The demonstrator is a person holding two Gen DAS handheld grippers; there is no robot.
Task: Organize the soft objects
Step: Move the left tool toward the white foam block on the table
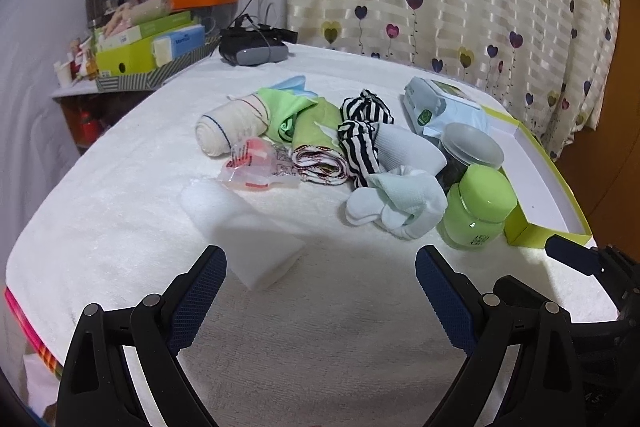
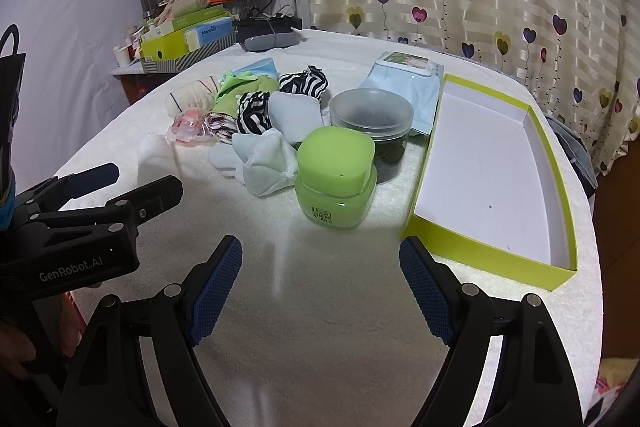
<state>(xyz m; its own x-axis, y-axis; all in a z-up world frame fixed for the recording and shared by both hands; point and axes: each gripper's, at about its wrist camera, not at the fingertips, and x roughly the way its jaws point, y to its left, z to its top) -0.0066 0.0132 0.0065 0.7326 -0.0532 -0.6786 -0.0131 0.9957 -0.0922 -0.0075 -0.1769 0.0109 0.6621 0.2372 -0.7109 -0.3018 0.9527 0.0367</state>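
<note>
We judge the sorting has not begun: the shallow lime-green cardboard box with a white floor [image 2: 494, 179], at the right of the right wrist view, holds nothing. Every soft item sits on the white towel-covered tabletop [image 1: 320, 307]. In the middle of the left wrist view lie the cream rolled cloth with a blue line [image 1: 230, 129], the green folded fabric [image 1: 308, 125], the black-and-white striped cloth [image 1: 362, 139] and the pale white-and-mint bundled socks [image 1: 396, 203]; a white foam block [image 1: 240, 231] rests nearer us, lower left of centre. The lime-green lidded jar [image 2: 336, 179] and the grey-lidded dark jar [image 2: 374, 125] stand between the cloth pile and the box. Our left gripper [image 1: 320, 291] and right gripper [image 2: 320, 291] both hover with jaws spread wide, holding nothing. All the moving remains.
</note>
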